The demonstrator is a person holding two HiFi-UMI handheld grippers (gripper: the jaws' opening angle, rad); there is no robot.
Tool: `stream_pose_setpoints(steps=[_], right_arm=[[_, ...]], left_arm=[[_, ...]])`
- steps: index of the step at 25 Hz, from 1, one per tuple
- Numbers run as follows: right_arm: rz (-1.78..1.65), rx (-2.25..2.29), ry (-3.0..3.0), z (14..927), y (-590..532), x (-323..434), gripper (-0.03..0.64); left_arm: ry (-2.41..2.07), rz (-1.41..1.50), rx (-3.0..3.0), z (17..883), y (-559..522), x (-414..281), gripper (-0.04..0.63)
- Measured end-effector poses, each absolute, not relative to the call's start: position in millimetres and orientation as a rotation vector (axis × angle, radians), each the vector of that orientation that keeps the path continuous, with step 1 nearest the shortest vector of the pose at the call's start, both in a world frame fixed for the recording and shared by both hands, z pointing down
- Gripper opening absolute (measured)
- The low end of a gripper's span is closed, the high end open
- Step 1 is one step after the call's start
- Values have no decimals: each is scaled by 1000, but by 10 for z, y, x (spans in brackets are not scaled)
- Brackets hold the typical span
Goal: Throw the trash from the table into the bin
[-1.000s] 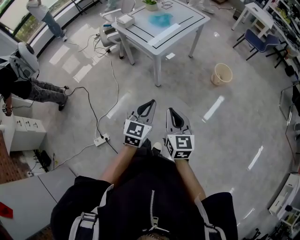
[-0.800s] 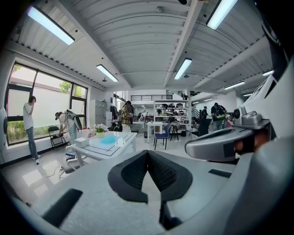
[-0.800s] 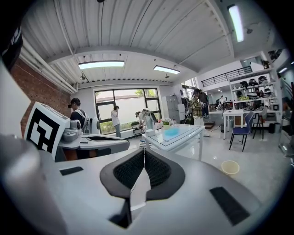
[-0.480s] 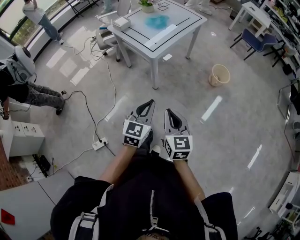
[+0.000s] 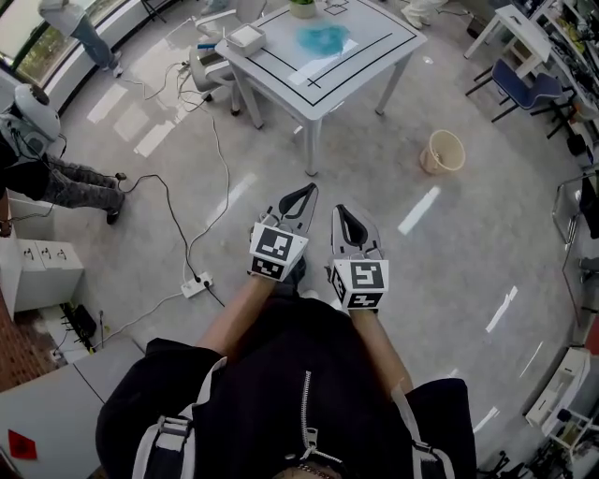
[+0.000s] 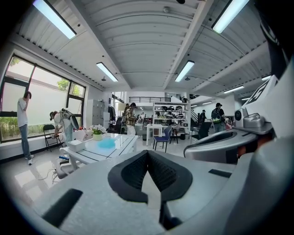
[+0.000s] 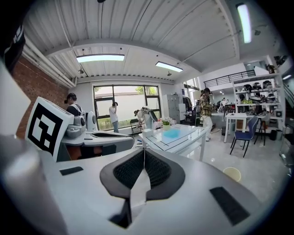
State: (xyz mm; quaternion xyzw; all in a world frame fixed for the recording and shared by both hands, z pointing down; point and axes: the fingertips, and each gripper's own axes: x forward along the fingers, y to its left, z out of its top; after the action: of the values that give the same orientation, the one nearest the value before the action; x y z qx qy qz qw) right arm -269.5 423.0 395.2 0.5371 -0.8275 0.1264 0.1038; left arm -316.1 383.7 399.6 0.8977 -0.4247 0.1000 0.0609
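A crumpled blue piece of trash (image 5: 323, 37) lies on the white table (image 5: 370, 51) ahead; it also shows in the left gripper view (image 6: 106, 143) and the right gripper view (image 7: 172, 133). The cream bin (image 5: 442, 151) stands on the floor right of the table, also seen low in the right gripper view (image 7: 232, 174). My left gripper (image 5: 309, 190) and right gripper (image 5: 343, 210) are held side by side over the floor, short of the table. Both are shut with nothing in them, the left (image 6: 147, 151) as well as the right (image 7: 144, 150).
A white box (image 5: 248, 38) and a potted plant (image 5: 301, 7) share the table. Cables and a power strip (image 5: 197, 283) lie on the floor to the left. A blue chair (image 5: 524, 86) and a small white table (image 5: 510, 23) stand far right. People stand at the left.
Both grippers have moved forward together toward the table, which now lies a little closer. Their jaws have stayed shut.
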Motion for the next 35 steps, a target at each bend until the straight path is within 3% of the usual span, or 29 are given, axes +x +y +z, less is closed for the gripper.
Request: stream_pose_setpoints(steps=[23,35], right_arm=[[318,1589,-2408,3838,2213,-3313,11],[336,1645,-2364,3885,1862,-3379,11]], left_arm=[[-1241,239,2710,3961,1838,-3719,5],[-1203,228,2714,4000,1442,-3835,5]])
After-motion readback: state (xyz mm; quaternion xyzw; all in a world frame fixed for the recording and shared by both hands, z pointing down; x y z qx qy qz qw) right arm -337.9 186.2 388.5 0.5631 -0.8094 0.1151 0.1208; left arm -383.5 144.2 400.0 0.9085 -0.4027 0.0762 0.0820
